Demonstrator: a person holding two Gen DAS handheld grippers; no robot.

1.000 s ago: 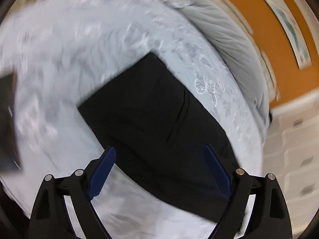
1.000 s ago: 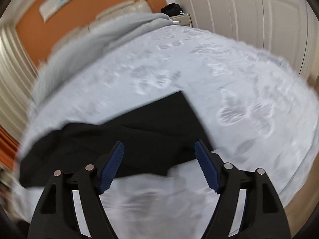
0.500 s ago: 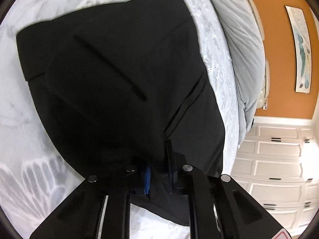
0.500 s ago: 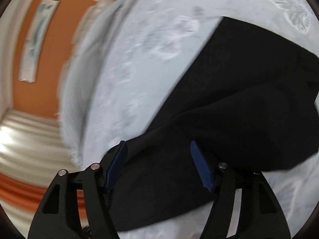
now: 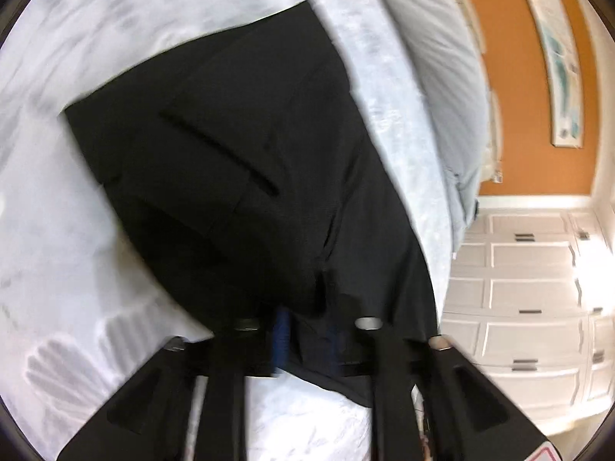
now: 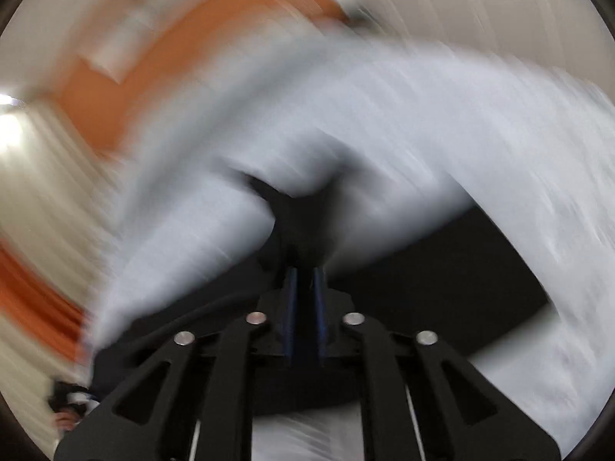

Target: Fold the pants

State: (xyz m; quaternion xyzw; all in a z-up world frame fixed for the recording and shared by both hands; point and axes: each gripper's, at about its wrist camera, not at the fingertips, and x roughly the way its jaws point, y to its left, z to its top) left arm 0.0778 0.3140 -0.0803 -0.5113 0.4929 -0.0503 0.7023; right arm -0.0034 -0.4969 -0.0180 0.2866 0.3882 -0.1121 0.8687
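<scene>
The black pants [image 5: 238, 161] lie spread on the pale bedspread, waistband end away from me, a slit pocket showing. My left gripper [image 5: 307, 330] is shut on the near edge of the pants, with cloth bunched between its blue pads. In the blurred right wrist view, my right gripper [image 6: 305, 280] is shut on a peak of the black pants [image 6: 442, 280], and cloth rises in a point above the fingertips. The rest of the pants trails off to the right and behind the gripper.
The bedspread [image 5: 77, 269] is pale blue-white with a leaf pattern. A grey duvet [image 5: 434, 88] lies along the far side by an orange wall. White wardrobe doors [image 5: 530, 299] stand at the right. The right wrist view is heavily motion-blurred.
Both grippers came down from open above the pants. The left shut on the cloth half a second ago; the right has since shut on it and is swinging fast.
</scene>
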